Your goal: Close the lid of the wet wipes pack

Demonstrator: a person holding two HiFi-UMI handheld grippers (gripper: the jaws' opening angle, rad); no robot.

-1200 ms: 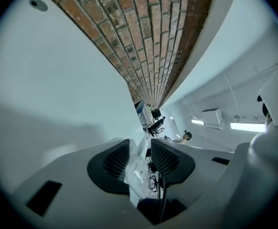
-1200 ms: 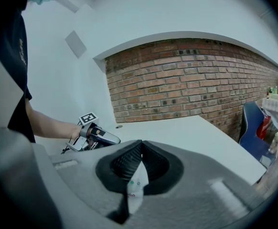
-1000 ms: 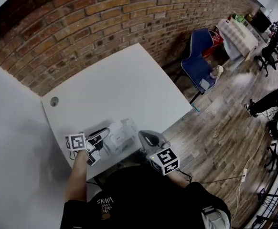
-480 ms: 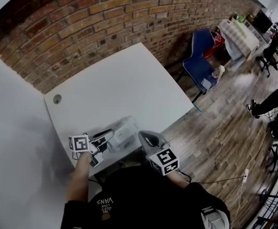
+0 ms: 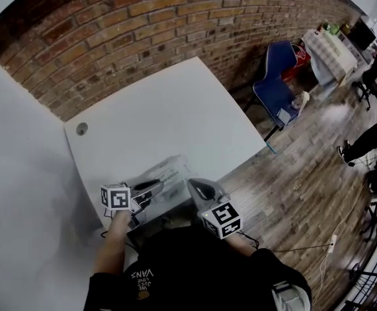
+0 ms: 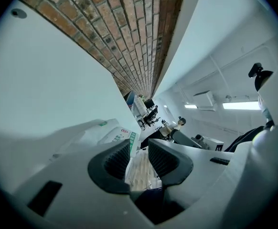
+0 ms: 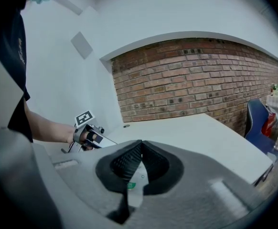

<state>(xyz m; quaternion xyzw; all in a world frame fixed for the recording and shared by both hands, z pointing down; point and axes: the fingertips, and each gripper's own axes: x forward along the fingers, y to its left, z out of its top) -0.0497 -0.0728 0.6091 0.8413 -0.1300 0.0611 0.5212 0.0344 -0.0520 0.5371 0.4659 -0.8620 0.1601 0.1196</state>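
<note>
The white wet wipes pack (image 5: 168,175) with green print lies near the front edge of the white table (image 5: 156,118). Its lid cannot be made out. My left gripper (image 5: 151,188) reaches over the pack's left end. In the left gripper view the pack (image 6: 103,132) lies just left of that gripper (image 6: 139,149). Its jaws have just been closing but stand open, with only floor showing between them. My right gripper (image 5: 200,188) sits at the pack's right end. Its fingertips (image 7: 140,144) meet, and a strip of the pack (image 7: 134,187) shows pinched between the pads.
A round cable hole (image 5: 81,129) is at the table's far left corner. A brick wall (image 5: 149,24) runs behind the table. A blue chair (image 5: 276,86) stands to the right on the wooden floor (image 5: 292,193). The other hand and left gripper (image 7: 89,132) show in the right gripper view.
My left gripper has moved right, from beside the pack to over its left end. The right gripper has stayed put at the pack's right end.
</note>
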